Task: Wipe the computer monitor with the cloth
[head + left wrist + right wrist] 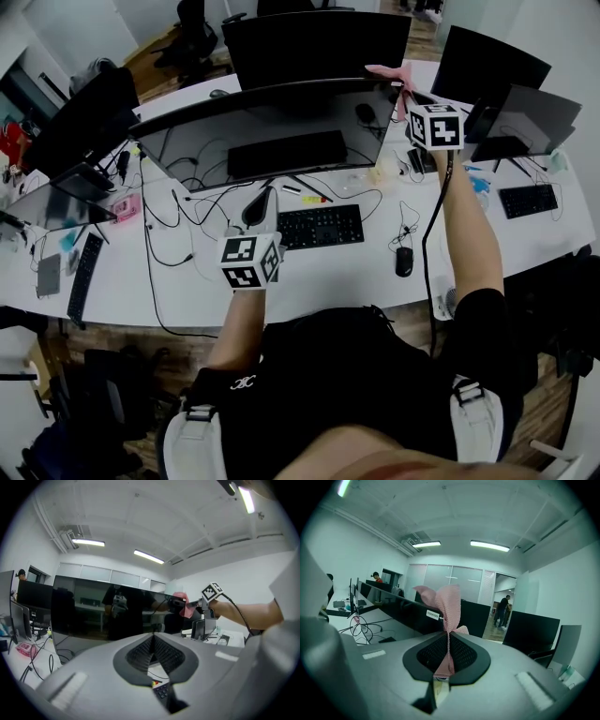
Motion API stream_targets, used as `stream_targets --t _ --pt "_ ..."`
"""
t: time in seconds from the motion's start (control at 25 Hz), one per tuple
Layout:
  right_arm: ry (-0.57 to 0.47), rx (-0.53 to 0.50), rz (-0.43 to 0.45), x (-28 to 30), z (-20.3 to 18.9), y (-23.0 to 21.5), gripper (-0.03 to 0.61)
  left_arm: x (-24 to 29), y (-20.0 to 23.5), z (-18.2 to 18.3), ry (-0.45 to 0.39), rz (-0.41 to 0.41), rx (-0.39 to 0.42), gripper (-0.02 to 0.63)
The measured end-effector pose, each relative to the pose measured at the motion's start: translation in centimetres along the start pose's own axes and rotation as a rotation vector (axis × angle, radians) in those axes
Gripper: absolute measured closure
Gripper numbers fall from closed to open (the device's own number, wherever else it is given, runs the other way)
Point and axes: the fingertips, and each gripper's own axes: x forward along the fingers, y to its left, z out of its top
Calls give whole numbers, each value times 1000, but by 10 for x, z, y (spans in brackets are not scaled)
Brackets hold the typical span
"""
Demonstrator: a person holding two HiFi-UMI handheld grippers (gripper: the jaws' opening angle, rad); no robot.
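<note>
A long white counter (319,274) ran across the head view, strewn with black cables (159,246). On it stood the wide, curved computer monitor (272,131), its dark screen facing the person; other dark screens stood behind it and to both sides. A black keyboard (322,226) lay on the counter just below the monitor's middle.

The left tongs (265,194) hung low over the counter, just left of the keyboard and in front of the lower part of the screen. In the left gripper view these tongs (153,637) were clenched tip to tip with nothing between them.

The right tongs (405,92) were raised to the monitor's upper right corner. In the right gripper view they (448,637) were clenched on the pink cloth (445,606), which stood up from the jaws in a loose fold. From the head view the cloth (390,74) sat at the monitor's top edge, at that right corner.

A black mouse (404,262) lay right of the keyboard.
</note>
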Motion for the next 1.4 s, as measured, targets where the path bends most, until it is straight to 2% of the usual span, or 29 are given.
stream_targets --t 0.28,0.56,1.4 --pt "10 -60 43 4 -23 14 569 -5 -2 -12 32 26 -1 566" --pt "32 -68 87 9 -47 23 569 -5 -5 -17 50 39 0 566" --pt "246 -106 161 46 -178 51 569 -1 -13 -33 89 55 5 566"
